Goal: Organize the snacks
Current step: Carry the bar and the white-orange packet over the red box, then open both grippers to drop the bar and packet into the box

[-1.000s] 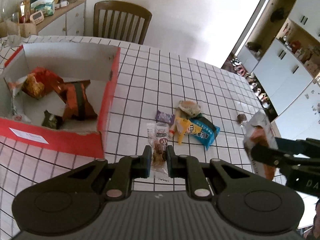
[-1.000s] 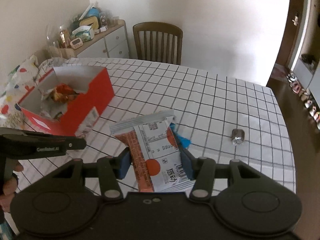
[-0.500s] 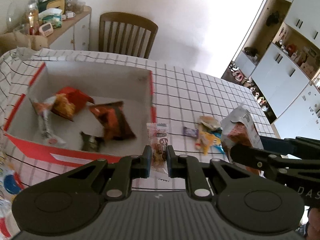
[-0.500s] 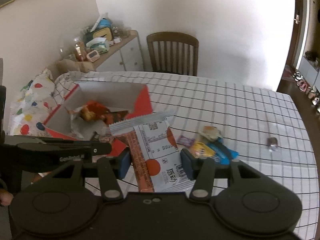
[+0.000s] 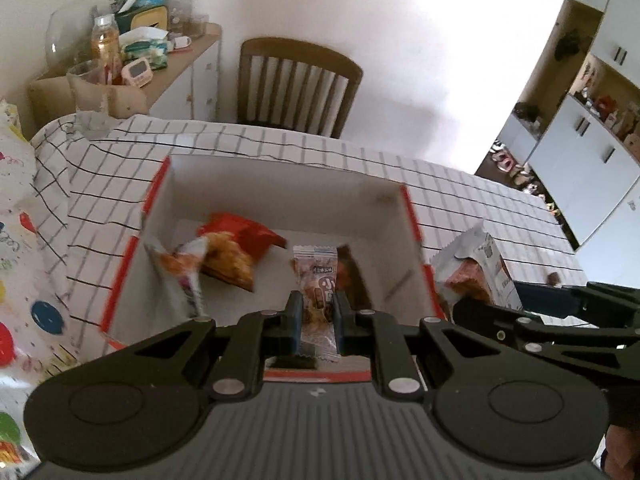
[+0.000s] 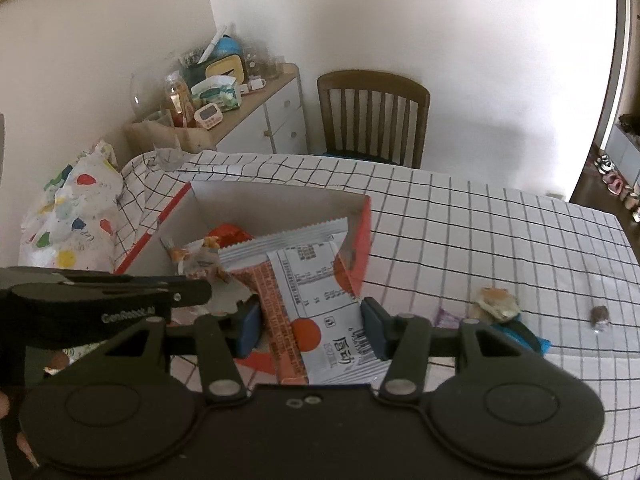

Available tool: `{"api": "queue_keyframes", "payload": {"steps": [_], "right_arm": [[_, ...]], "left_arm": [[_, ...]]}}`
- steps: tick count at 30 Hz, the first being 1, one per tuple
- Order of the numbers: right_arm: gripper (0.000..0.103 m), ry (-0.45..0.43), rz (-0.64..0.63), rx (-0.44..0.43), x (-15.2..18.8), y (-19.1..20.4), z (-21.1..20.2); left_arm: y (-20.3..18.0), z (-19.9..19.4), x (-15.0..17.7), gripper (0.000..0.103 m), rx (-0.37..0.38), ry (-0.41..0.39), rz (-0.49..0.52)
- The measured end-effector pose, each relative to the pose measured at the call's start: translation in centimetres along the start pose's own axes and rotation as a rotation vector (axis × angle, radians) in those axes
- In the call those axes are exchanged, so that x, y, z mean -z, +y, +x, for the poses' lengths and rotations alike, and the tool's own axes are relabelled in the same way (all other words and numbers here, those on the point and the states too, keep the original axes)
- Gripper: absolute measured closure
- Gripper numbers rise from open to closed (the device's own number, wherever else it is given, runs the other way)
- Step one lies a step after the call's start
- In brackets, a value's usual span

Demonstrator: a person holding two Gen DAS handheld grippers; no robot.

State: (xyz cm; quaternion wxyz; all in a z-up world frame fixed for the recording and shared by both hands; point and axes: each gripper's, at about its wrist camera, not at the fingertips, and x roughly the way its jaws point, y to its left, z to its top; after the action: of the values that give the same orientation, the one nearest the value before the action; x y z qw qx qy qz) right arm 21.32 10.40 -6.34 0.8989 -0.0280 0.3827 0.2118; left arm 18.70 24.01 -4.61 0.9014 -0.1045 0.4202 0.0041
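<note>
Left gripper (image 5: 315, 312) clamped on small snack packet (image 5: 316, 280), long axis pointing away over red box (image 5: 412, 216) (right gripper (image 6: 310, 326) clamped across orange-and-white wrapper (image 6: 308, 280), likewise lengthwise).

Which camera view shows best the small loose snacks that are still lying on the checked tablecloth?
The right wrist view: the loose snacks lie plainly at its right, beside the red box. In the left wrist view only one small dark piece shows.

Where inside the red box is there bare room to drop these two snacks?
Free: the white floor of the red box along its far wall and right corner. Crowded: left side, around the orange chip bag and red packet.
</note>
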Motion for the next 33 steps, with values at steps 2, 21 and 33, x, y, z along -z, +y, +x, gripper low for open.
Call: {"api": "queue_keyframes", "payload": {"steps": [2,21,33], "right_arm": [[0.051,0.012,0.004,0.002,-0.4,0.7,1.2],[0.052,0.106,-0.065,0.076,-0.4,4.2,11.0],[0.053,0.169,-0.139,0.089,1.1,5.3,12.9]], "left_arm": [[1.1,0.7,-0.4,0.088,-0.009,0.013,-0.001],[4.8,8.6,-0.6,0.088,-0.100,0.145,0.032],[4.7,11.1,0.3,0.088,-0.108,0.230,0.033]]}}
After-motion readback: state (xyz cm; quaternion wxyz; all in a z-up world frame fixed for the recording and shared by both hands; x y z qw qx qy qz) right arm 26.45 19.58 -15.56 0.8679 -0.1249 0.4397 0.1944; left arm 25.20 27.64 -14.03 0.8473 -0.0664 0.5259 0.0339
